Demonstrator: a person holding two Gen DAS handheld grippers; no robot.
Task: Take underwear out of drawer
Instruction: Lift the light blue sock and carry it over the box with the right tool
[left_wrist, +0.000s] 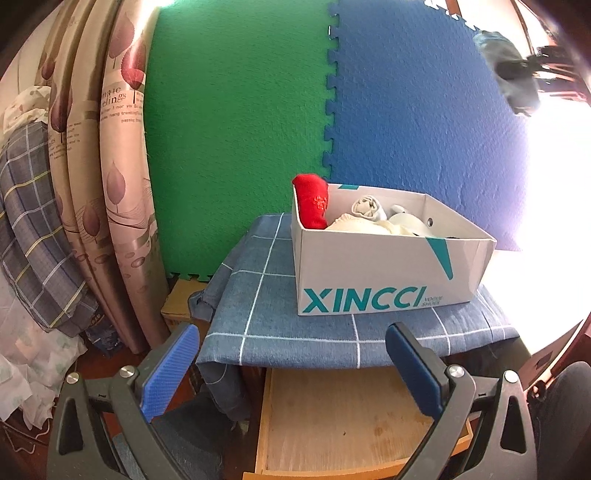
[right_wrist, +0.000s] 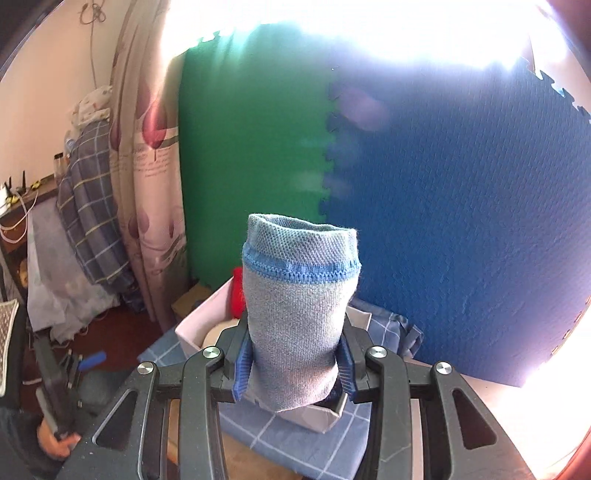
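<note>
Pinching blue-grey underwear (right_wrist: 299, 317) between right gripper (right_wrist: 293, 363) fingers (right_wrist: 242, 363), upright

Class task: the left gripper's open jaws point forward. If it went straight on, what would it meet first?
Probably the blue checked cloth at the table's front edge, ahead of the left gripper; the white box lies beyond.

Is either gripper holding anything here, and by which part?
The right gripper clamps a rolled grey-blue knit garment near its lower end. The left gripper holds nothing, jaws open.
</note>
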